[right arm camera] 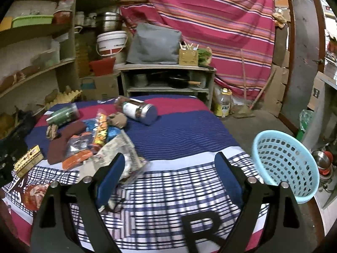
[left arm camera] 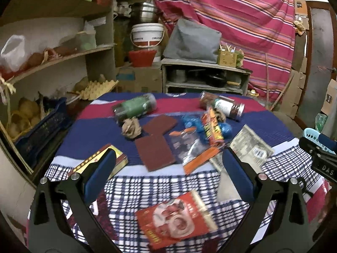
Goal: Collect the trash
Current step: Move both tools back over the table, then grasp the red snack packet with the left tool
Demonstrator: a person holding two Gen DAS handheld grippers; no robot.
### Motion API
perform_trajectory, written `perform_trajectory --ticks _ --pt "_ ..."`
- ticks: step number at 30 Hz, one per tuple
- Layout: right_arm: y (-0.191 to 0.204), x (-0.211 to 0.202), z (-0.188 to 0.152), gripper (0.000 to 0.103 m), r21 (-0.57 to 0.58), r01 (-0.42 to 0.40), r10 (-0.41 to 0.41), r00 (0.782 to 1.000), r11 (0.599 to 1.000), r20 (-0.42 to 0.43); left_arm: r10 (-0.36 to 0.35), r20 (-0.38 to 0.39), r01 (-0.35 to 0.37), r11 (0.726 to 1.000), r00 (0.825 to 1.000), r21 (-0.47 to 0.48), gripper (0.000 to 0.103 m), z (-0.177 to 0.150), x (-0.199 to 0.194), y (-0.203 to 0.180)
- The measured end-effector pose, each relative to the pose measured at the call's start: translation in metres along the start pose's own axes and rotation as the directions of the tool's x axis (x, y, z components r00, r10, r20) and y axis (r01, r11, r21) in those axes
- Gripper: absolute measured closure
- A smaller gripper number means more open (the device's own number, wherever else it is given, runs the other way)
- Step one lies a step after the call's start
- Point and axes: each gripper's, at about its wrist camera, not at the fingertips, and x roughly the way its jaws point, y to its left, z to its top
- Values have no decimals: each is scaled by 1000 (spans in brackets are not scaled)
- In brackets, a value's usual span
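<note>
A cloth-covered surface (left arm camera: 88, 135) is shown from two wrist cameras, strewn with litter. Almost nothing appears to have been collected: the light blue perforated basket (right arm camera: 288, 164) at the right edge of the surface is tipped toward the camera, and no trash can be seen inside it.

The left gripper (left arm camera: 168, 175) is held wide open and empty above the near part of the surface, with a red snack packet (left arm camera: 177, 217) lying just below it. The right gripper (right arm camera: 168, 177) is likewise spread open, nothing pressed between its pads; a crumpled printed wrapper (right arm camera: 120, 149) lies just beside its left finger.

Left to be gathered, as far as can be seen: a crumpled brown paper ball (left arm camera: 130, 126), an orange-edged clear packet (left arm camera: 189, 149), a bright orange and yellow wrapper (left arm camera: 212, 130), blue crinkled plastic (left arm camera: 189, 122), two dark red pads (left arm camera: 155, 147), a yellow-trimmed box (left arm camera: 99, 162), and two jars lying on their sides, one green (left arm camera: 134, 107) and one white-labelled (right arm camera: 139, 109).

The task is judged to be near its beginning.
</note>
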Motion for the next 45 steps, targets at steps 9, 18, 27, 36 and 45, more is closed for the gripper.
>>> perform_trajectory --ticks 9,18,27,36,45 --pt "11 8 -15 18 -13 26 -26 1000 1000 3 17 -70 -19 999 997 -30 6 -30 13 29" --pt "12 9 -20 17 -2 29 -29 999 1000 16 20 -99 -25 999 995 -48 6 -49 18 47" --pt "0 10 -23 17 28 54 -55 998 998 6 -21 -141 16 999 990 -38 6 -58 25 36" --pt "0 16 -25 17 26 41 -41 999 999 -24 -67 -235 74 997 970 18 6 -69 42 6" --pt "9 19 -28 17 0 19 -19 999 1000 -39 -99 -273 118 992 957 54 36 -77 44 -5"
